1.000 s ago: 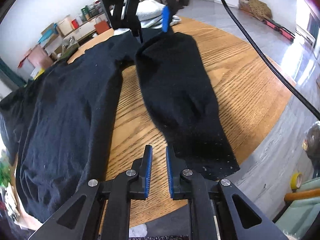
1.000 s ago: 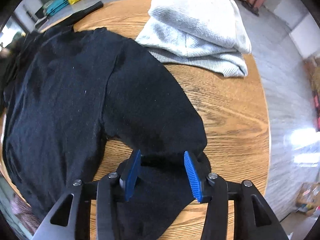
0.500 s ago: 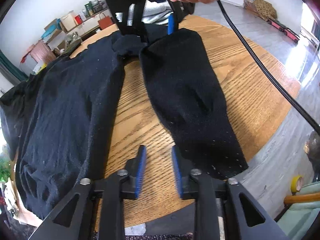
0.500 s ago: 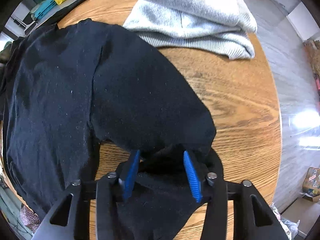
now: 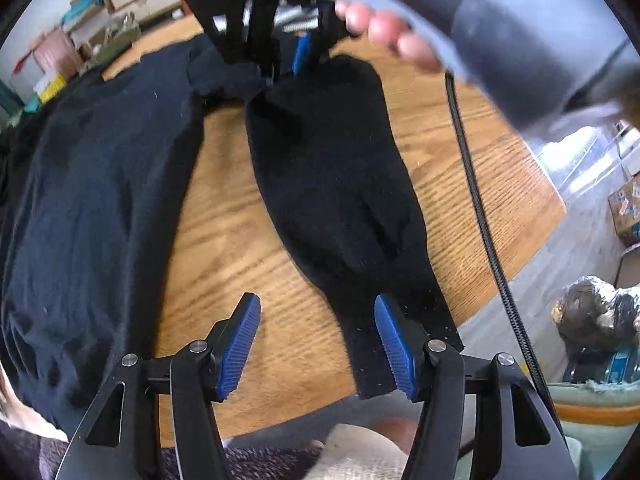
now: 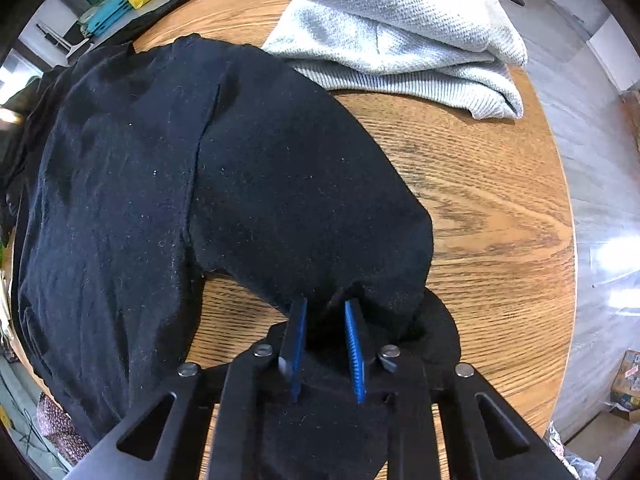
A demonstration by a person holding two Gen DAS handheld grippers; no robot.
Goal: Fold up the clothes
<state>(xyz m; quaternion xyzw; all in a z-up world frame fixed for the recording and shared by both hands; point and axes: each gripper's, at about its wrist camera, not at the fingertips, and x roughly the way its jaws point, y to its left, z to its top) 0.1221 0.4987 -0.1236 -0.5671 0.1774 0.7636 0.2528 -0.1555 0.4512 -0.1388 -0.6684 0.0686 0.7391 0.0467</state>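
A black long-sleeved shirt lies flat on the round wooden table. Its sleeve stretches toward me, and the cuff hangs over the near edge. My left gripper is open wide just above the table, its right finger over the cuff's inner edge. Nothing is between its pads. At the sleeve's shoulder end, my right gripper is shut on a bunched fold of the sleeve. The same gripper shows at the top of the left wrist view.
A folded grey sweater sits at the table's far side, beyond the shirt. A person's hand and grey sleeve hold the right gripper, and a black cable hangs from it across the table's right side. The table edge curves close on the right.
My left gripper has opened wide and shifted right toward the cuff. The right gripper's fingers have closed on the sleeve fabric near the shoulder.
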